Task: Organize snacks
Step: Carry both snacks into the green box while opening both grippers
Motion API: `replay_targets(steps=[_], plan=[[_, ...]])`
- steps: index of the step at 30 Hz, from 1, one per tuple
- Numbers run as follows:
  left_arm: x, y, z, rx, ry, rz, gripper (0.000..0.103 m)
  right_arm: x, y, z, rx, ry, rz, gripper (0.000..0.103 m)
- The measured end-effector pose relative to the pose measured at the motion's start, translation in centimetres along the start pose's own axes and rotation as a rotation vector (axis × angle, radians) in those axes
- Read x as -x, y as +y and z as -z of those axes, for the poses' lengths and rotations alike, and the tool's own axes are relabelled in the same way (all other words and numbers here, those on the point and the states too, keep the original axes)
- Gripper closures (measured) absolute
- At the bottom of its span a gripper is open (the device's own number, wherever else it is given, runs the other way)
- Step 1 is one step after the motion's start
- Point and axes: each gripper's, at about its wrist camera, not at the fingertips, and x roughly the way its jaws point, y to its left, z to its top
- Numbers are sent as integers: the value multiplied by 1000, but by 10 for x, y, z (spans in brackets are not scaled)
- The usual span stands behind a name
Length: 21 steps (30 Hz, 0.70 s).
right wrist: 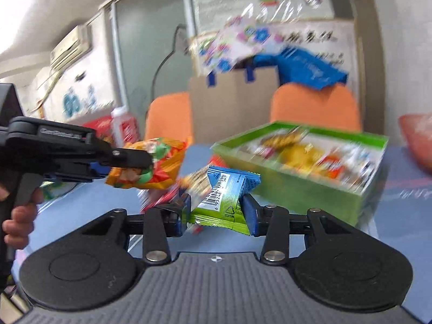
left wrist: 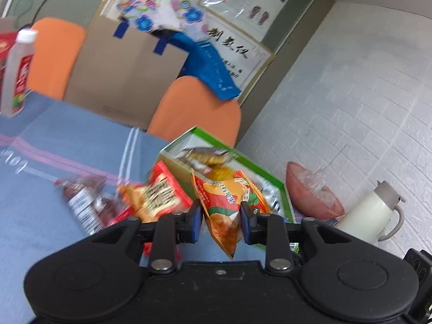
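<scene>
On the far left a white bottle with a red label [left wrist: 17,73] is standing on the blue tablecloth [left wrist: 54,140], and nearer in, blurred loose snack packets [left wrist: 159,197] are lying on the cloth. The left gripper [left wrist: 220,221] is pinching an orange snack bag [left wrist: 224,208] between its blue pads, the bag hanging clear of the table (the right wrist view shows it raised, left of the box). Just beyond it the green box [left wrist: 280,186] is sitting open, already holding several packets. The right gripper [right wrist: 216,210] is squeezing a blue-and-green wrapped snack [right wrist: 224,197] by its sides, barcode facing up, near the box's left front corner. To the far right a pink bowl [left wrist: 310,191] and a white jug [left wrist: 370,216] are standing against the tiled wall.
</scene>
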Motion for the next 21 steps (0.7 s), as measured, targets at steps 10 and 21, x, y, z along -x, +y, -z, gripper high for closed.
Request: replay_targets(steps=[10, 21], plan=[[-97, -26, -39, -6, 5, 4, 23, -37, -64, -27, -19, -70, 220, 30], [-160, -21, -26, -58, 83, -89, 0, -82, -90, -11, 50, 9, 269, 0]])
